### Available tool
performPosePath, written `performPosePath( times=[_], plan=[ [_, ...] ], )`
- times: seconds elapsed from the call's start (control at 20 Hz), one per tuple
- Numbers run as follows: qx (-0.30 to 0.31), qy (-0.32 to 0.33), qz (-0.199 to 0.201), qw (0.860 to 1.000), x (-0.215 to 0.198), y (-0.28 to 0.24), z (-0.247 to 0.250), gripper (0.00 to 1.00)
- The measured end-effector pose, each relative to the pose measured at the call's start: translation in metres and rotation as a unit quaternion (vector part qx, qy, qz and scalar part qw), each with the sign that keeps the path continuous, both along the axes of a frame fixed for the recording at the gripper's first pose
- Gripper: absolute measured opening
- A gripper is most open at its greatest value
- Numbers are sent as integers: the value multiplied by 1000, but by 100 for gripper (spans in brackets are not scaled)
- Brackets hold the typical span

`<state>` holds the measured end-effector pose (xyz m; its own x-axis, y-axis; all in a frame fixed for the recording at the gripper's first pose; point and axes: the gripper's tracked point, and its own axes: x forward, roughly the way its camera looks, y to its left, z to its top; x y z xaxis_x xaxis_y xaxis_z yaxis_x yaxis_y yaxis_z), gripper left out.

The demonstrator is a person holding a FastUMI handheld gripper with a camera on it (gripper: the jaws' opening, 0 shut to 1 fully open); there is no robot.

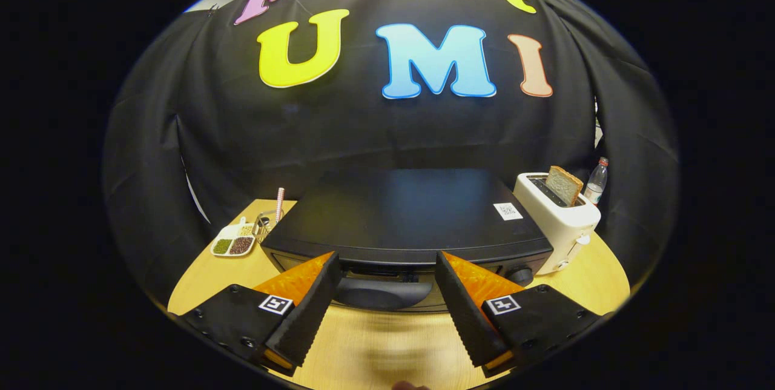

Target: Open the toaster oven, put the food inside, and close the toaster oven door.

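Observation:
A black toaster oven stands on the wooden table, seen from above its front edge. Its door is closed, and the dark curved door handle sticks out toward me just below the top edge. My gripper is open, with the handle lying between and just ahead of its two fingertips, one finger on each side. Nothing is held. No food for the oven shows near the fingers.
A white toaster with a slice of bread in its slot stands right of the oven, a plastic bottle behind it. Left of the oven are a divided dish of beans and a small holder with a straw.

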<state>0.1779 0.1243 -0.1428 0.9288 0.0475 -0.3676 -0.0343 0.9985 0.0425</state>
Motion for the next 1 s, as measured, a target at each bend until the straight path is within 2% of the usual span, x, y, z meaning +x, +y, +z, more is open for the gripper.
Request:
performPosePath(
  times=[0.5,1.0],
  plan=[
    [-10,11,-21,1000,9,9,-17,98],
    [-5,87,11,996,-50,12,-43,97]
  ],
)
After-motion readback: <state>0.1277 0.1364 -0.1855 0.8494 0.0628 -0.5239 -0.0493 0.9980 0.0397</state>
